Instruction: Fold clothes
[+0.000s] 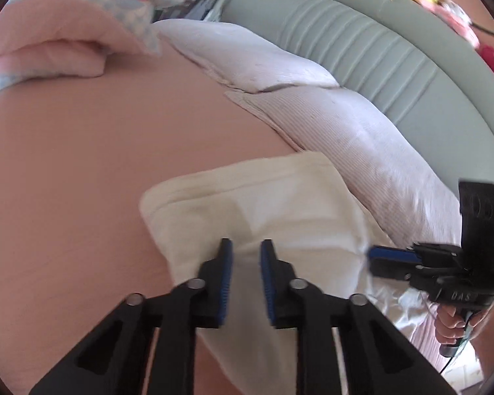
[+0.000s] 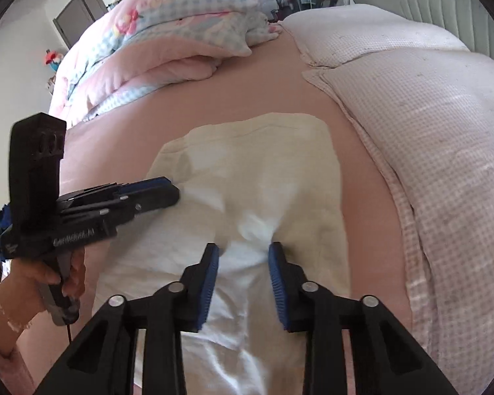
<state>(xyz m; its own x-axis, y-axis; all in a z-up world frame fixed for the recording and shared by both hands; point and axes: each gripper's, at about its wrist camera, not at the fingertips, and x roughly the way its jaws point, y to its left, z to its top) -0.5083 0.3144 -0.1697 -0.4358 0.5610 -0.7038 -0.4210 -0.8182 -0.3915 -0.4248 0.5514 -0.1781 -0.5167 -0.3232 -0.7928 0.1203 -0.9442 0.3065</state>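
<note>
Left claw (image 1: 243, 253) stands narrow over the near edge of the cream garment (image 1: 280, 204), its blue ribbed pads a little apart with white cloth showing in the gap, not clamped on it. Right claw (image 2: 243, 253) is set just as narrowly on the same garment, its tips dug into the middle of the near part, where the cloth puckers into a small bunch between the pads; the pads are not seen closed on that bunch. The garment lies flat on a pink bed sheet (image 1: 82, 164), roughly rectangular, soft and thin, with a stitched hem along its far edge and rumpled, brighter white cloth toward the near side. Just beside the garment on its right run two plump pillows (image 1: 345, 125) in a fine pink-and-white check, their flat seamed borders lying on the sheet. Beyond them from the garment rises a grey padded headboard (image 1: 378, 59) with ribbed stitching. Well beyond the garment's far left corner sits a folded quilt (image 2: 181, 39), fluffy pink with a blue check and flower print. A hand (image 2: 66, 273) grips the left claw's black handle at the garment's left. Nothing lies on the garment but the two claws.
</note>
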